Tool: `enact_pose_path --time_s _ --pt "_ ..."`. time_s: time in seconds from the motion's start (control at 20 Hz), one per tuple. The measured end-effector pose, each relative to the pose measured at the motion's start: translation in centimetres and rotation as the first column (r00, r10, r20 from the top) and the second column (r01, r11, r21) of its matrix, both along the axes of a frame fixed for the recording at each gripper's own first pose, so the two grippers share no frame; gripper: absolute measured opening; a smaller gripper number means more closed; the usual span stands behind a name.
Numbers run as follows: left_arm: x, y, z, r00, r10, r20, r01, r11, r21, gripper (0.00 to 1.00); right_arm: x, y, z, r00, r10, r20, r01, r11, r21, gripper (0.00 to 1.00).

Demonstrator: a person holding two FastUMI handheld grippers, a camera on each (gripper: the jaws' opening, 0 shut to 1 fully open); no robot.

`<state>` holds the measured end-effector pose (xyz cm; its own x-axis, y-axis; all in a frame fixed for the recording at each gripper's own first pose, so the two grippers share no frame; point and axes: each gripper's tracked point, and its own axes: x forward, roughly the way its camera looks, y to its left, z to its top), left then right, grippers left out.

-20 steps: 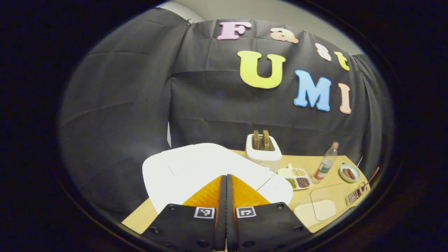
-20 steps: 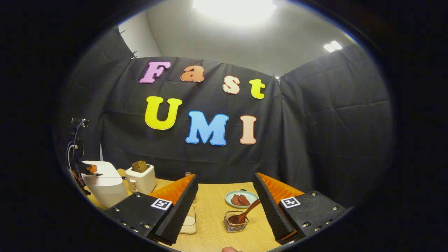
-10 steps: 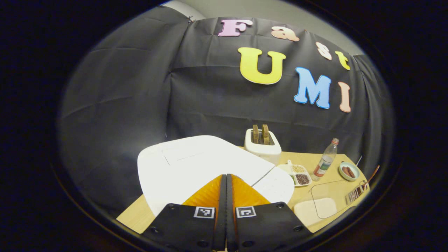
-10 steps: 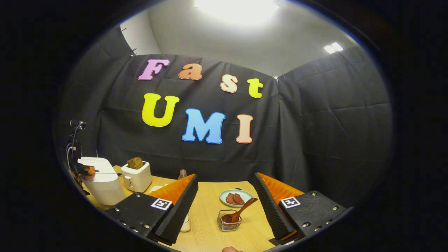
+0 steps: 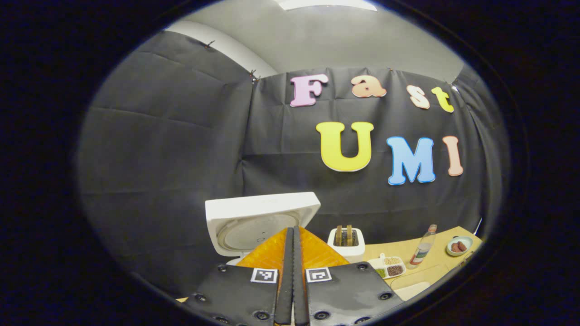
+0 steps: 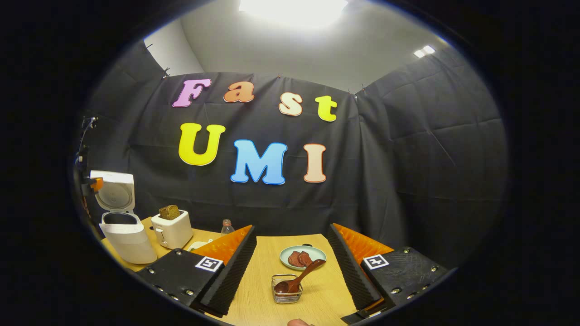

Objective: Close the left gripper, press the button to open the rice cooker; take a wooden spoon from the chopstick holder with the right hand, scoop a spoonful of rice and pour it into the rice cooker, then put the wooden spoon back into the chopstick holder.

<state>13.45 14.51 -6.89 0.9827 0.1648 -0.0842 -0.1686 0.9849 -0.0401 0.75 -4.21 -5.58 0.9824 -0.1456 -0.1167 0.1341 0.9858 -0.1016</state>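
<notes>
The white rice cooker (image 6: 122, 235) stands at the table's far left with its lid (image 5: 260, 219) swung upright, inner side showing. My left gripper (image 5: 293, 235) is shut with nothing between its fingers, raised in front of the open lid; it also appears as a small orange shape (image 6: 95, 183) beside the lid in the right gripper view. A wooden spoon (image 6: 301, 277) leans in a small wire chopstick holder (image 6: 287, 290) on the table. My right gripper (image 6: 292, 230) hangs open above and behind the holder, apart from the spoon. A clear rice container (image 5: 410, 287) sits near the front edge.
A white toaster (image 6: 172, 230) with bread stands right of the cooker. Also on the wooden table (image 6: 267, 271) are a divided tray of grains (image 5: 389, 267), a plastic bottle (image 5: 422, 246) and a plate of sausages (image 6: 302, 257). A fingertip (image 6: 297, 322) shows at the bottom edge.
The rice cooker's lid has sprung from closed to upright. My left gripper has lifted away from the cooker's top, still shut. The right gripper has drifted slightly, staying open.
</notes>
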Motion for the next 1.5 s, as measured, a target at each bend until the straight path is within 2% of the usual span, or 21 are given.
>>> enact_pose_path --time_s 0.15,0.4,0.6,0.65,0.7,0.9,0.95,1.0,1.05,1.2,1.25,1.3,1.35,1.4,1.5 --pt "-2.8 -3.0 2.7 0.999 -0.035 0.025 0.036 0.999 -0.024 0.12 2.0 -1.7 -1.2 1.0 0.01 -0.022 -0.01 1.0 0.029 0.97" --pt "-6.5 -6.5 6.2 0.997 -0.038 0.073 0.038 0.999 0.002 0.93 5.3 -4.6 -4.7 0.997 0.013 -0.074 -0.007 0.996 0.086 0.97" --pt "-9.9 -8.6 7.0 0.996 -0.041 0.077 0.039 0.999 0.031 0.98 8.1 -6.5 -9.8 0.987 0.011 -0.162 0.013 0.989 0.147 0.97" --pt "-10.5 -8.9 7.2 0.996 -0.042 0.075 0.038 0.998 0.047 0.95 8.6 -6.8 -11.3 0.982 0.016 -0.19 0.017 0.986 0.168 0.97" --pt "-11.1 -9.1 7.2 0.996 -0.041 0.074 0.036 0.998 0.059 0.97 9.1 -7.2 -12.8 0.976 0.018 -0.215 0.023 0.982 0.188 0.97" --pt "-13.1 -9.3 6.9 0.999 -0.016 0.049 0.012 0.998 0.064 0.95 10.6 -7.7 -18.1 0.948 0.037 -0.316 0.048 0.965 0.257 0.98" --pt "-13.5 -9.3 6.8 0.999 -0.009 0.043 0.006 0.998 0.064 0.99 10.9 -7.7 -19.1 0.941 0.04 -0.335 0.056 0.961 0.272 0.98" --pt "-14.0 -9.2 6.6 0.999 -0.003 0.037 0.001 0.998 0.068 0.95 11.1 -7.8 -20.0 0.935 0.043 -0.352 0.065 0.955 0.29 0.98" --pt "-14.4 -9.2 6.5 1.0 0.001 0.03 -0.004 0.997 0.075 0.97 11.3 -7.8 -20.9 0.927 0.048 -0.371 0.075 0.948 0.31 0.98" --pt "-15.3 -9.0 6.0 1.0 0.019 0.008 -0.02 0.996 0.091 0.95 11.4 -7.1 -24.1 0.893 0.087 -0.441 0.097 0.921 0.378 0.98" --pt "-15.6 -8.9 6.0 1.0 0.024 0.003 -0.025 0.995 0.094 1.0 11.3 -6.6 -25.0 0.879 0.109 -0.464 0.099 0.91 0.402 0.98" --pt "-15.8 -8.8 5.6 1.0 0.031 -0.003 -0.031 0.995 0.094 0.97 11.2 -6.2 -25.9 0.868 0.119 -0.481 0.106 0.904 0.414 0.96" --pt "-16.0 -8.7 5.2 0.999 0.037 -0.013 -0.035 0.995 0.091 0.95 11.4 -6.2 -26.4 0.865 0.125 -0.486 0.107 0.9 0.422 0.94" --pt "-16.5 -8.6 4.8 0.999 0.044 -0.024 -0.042 0.995 0.087 0.98 11.5 -6.1 -26.7 0.863 0.127 -0.489 0.106 0.901 0.421 0.91" --pt "-17.2 -8.4 4.0 0.997 0.059 -0.045 -0.055 0.995 0.083 0.95 11.7 -6.2 -27.1 0.862 0.122 -0.491 0.103 0.908 0.405 0.58"
